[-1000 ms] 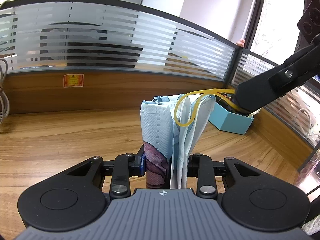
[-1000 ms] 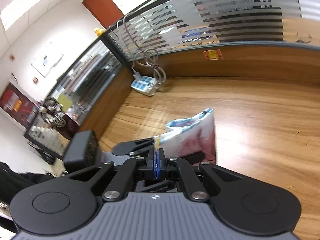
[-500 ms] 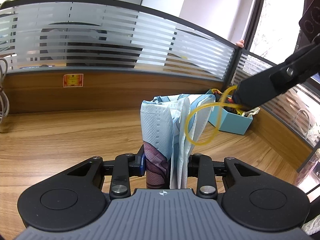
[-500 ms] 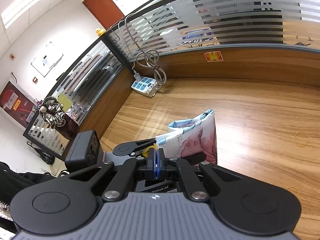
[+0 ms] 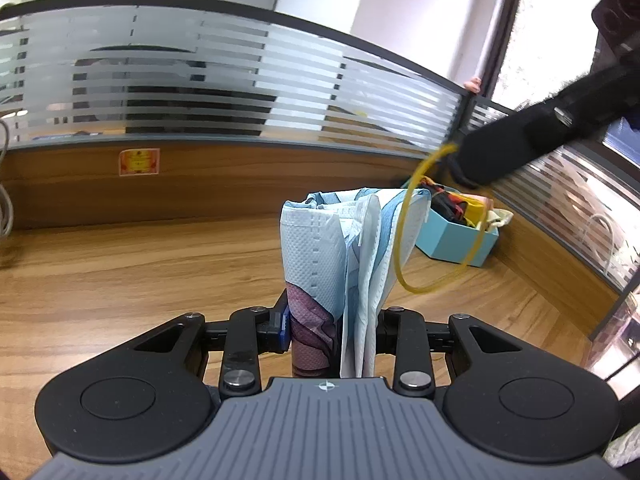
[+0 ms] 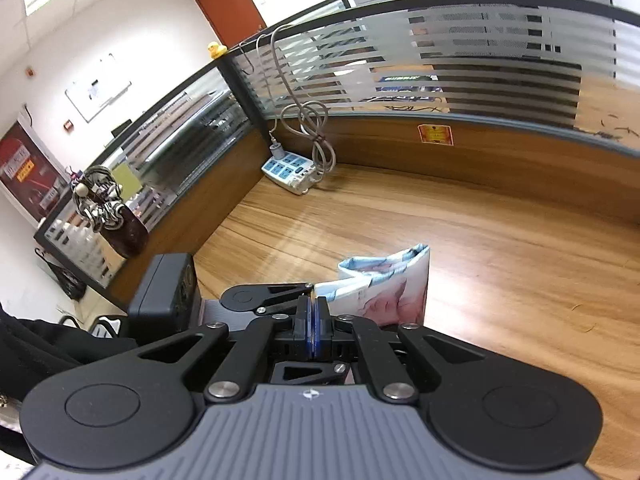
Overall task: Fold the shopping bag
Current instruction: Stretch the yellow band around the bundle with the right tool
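while the left gripper (image 5: 332, 320) is clamping the folded shopping bag (image 5: 320, 256) upright, the right gripper (image 5: 460, 160), at its two o'clock, is pinching a yellow rubber band (image 5: 404, 240).

Bright daylight from window (image 5: 552, 32); glare on desk (image 6: 500, 264); fisheye bending edges; slight motion blur.
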`<action>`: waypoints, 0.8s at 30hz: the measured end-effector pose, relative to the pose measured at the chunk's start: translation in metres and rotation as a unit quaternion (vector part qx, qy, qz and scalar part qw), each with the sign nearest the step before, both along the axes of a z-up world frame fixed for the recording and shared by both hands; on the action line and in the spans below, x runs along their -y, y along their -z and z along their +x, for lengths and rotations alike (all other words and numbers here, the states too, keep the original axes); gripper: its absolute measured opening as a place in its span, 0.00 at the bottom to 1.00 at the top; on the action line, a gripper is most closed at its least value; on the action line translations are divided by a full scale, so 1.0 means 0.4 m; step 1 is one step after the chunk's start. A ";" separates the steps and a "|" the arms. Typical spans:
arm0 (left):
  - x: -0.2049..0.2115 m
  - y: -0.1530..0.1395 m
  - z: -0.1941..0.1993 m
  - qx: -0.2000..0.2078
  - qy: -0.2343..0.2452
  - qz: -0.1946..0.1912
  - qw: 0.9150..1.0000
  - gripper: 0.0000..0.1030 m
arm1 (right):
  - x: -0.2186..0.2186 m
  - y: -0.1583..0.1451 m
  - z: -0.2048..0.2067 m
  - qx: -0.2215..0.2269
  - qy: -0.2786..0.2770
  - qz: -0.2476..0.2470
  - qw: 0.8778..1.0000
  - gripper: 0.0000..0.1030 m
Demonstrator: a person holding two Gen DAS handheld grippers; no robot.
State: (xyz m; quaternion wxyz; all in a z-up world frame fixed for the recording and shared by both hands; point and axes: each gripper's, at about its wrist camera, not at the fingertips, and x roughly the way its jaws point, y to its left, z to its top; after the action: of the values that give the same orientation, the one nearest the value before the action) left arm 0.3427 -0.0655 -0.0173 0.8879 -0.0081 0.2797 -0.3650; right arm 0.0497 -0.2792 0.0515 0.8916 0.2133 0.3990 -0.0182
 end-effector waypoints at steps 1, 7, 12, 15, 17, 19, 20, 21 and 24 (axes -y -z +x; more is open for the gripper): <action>0.005 0.000 -0.002 0.003 0.006 0.003 1.000 0.34 | 0.001 -0.003 0.002 0.000 -0.002 -0.004 1.000 0.02; 0.024 -0.007 -0.013 0.018 0.037 0.007 0.999 0.34 | 0.006 -0.024 0.009 0.001 -0.020 -0.030 0.999 0.02; 0.029 -0.012 -0.023 0.028 0.043 0.010 0.999 0.34 | 0.026 -0.018 0.008 -0.012 -0.027 -0.039 0.999 0.02; 0.019 -0.008 -0.011 0.017 0.027 0.002 0.999 0.34 | 0.032 -0.016 -0.001 -0.015 -0.030 -0.032 0.999 0.02; 0.013 -0.006 -0.005 0.011 0.019 -0.001 1.000 0.34 | 0.034 -0.013 -0.005 -0.017 -0.030 -0.026 0.999 0.02; 0.009 -0.007 -0.005 0.010 0.015 -0.004 1.000 0.34 | 0.035 -0.007 -0.008 -0.021 -0.029 -0.023 0.999 0.02; 0.008 -0.007 -0.006 0.010 0.016 -0.006 1.000 0.34 | 0.035 -0.004 -0.008 -0.023 -0.029 -0.023 0.999 0.02; 0.008 -0.008 -0.007 0.011 0.018 -0.007 1.000 0.34 | 0.036 0.000 -0.008 -0.026 -0.029 -0.024 0.999 0.02; 0.010 -0.011 -0.011 0.013 0.025 -0.008 1.000 0.34 | 0.029 0.013 -0.007 -0.031 -0.031 -0.029 0.999 0.02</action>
State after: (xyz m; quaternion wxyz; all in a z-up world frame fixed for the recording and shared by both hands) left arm 0.3384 -0.0695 -0.0129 0.8819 -0.0034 0.2655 -0.3896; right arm 0.0468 -0.2909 0.0462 0.8849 0.1744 0.4319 -0.0082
